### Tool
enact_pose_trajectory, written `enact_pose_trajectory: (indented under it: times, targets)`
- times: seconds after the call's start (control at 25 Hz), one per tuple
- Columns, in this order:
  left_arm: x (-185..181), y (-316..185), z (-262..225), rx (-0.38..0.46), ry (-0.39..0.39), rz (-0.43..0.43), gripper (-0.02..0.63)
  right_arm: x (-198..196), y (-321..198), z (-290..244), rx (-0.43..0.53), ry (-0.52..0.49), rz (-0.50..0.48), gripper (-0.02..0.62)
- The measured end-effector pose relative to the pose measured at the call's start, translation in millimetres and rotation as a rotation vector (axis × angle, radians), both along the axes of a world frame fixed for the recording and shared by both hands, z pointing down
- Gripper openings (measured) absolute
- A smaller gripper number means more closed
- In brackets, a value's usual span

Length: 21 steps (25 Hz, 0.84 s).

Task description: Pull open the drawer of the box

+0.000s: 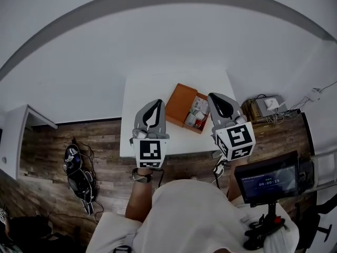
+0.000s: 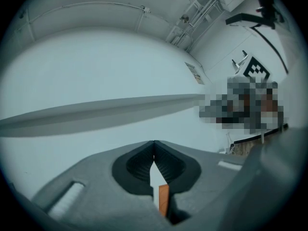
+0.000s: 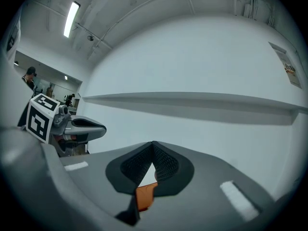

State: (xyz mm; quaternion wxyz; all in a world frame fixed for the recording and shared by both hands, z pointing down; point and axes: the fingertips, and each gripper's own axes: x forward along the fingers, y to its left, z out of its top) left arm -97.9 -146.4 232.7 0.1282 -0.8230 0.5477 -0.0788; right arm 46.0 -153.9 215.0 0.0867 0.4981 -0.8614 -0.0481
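An orange box (image 1: 180, 102) lies on the white table (image 1: 142, 91), and its drawer (image 1: 196, 115) stands pulled out toward the near right with small white and grey items inside. My left gripper (image 1: 154, 107) hovers just left of the box, shut and holding nothing. Just right of the drawer, my right gripper (image 1: 217, 101) is also shut and holds nothing. In the left gripper view the left gripper (image 2: 154, 144) has its tips together, with a sliver of the orange box (image 2: 163, 199) showing below them. The right gripper view shows the right gripper (image 3: 153, 145) shut above the orange box (image 3: 145, 196).
A tangle of black cables and gear (image 1: 79, 174) lies on the wooden floor at the left. A small screen on a stand (image 1: 267, 182) is at the near right, a crate of electronics (image 1: 263, 107) beyond it. A white cabinet (image 1: 16, 136) stands at the far left.
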Motion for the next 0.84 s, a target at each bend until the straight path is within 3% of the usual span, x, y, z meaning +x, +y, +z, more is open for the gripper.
enact_pose_trajectory:
  times: [0.4, 0.64, 0.84]
  targets:
    - [9.3, -0.6, 3.0, -0.001, -0.014, -0.004, 0.006, 7.4, -5.1, 6.7, 0.01, 0.04, 0.014, 0.002]
    - [-8.8, -8.1, 13.4, -0.017, -0.003, 0.004, 0.006, -10.9, -14.6, 10.7, 0.0, 0.035, 0.029, 0.002]
    - [34.5, -9.9, 6.5, -0.014, -0.018, 0.015, 0.006, 32.0, -16.8, 3.9, 0.002, 0.012, 0.042, 0.002]
